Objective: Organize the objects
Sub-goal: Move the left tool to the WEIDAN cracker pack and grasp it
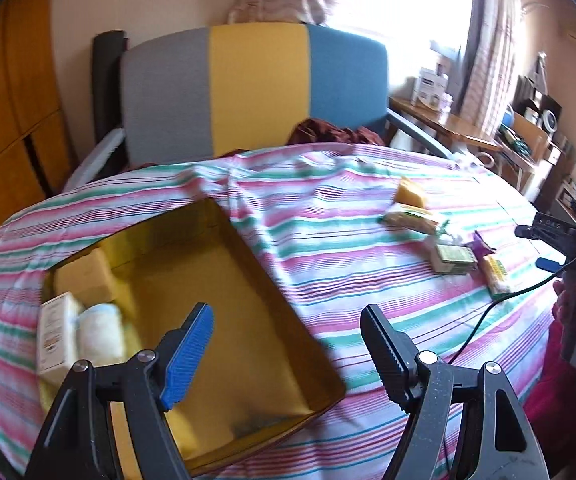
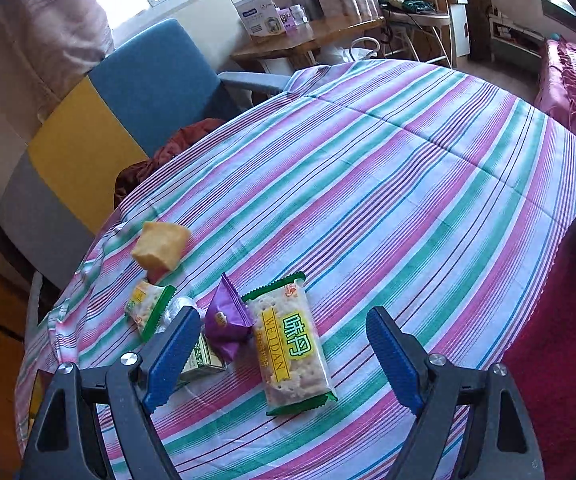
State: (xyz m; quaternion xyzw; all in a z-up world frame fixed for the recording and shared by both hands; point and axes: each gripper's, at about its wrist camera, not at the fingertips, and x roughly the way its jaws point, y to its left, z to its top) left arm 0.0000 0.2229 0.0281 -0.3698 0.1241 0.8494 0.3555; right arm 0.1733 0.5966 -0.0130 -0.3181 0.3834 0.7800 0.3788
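Observation:
A yellow open box (image 1: pixel 223 300) sits on the striped cloth, with a white carton (image 1: pixel 57 330), a pale roll (image 1: pixel 101 330) and a yellow block (image 1: pixel 83 276) in its left end. My left gripper (image 1: pixel 285 344) hangs open above the box's right half, nothing between its fingers. My right gripper (image 2: pixel 283 344) stands open over a cracker pack (image 2: pixel 292 344) with green ends. Around it lie a purple packet (image 2: pixel 225 322), a second cracker pack (image 2: pixel 147 306), a small green carton (image 2: pixel 201 362) partly behind the left finger, and a yellow sponge-like block (image 2: pixel 161 250). The right gripper also shows at the right edge (image 1: pixel 544 248) of the left wrist view.
A grey, yellow and blue chair (image 1: pixel 255 88) stands behind the table with a dark red cloth (image 1: pixel 328 132) on its seat. A wooden side table (image 2: pixel 308 38) with boxes and shelving lies beyond. A red sleeve (image 2: pixel 568 340) is at the right. The table's right half (image 2: pixel 428 184) is bare cloth.

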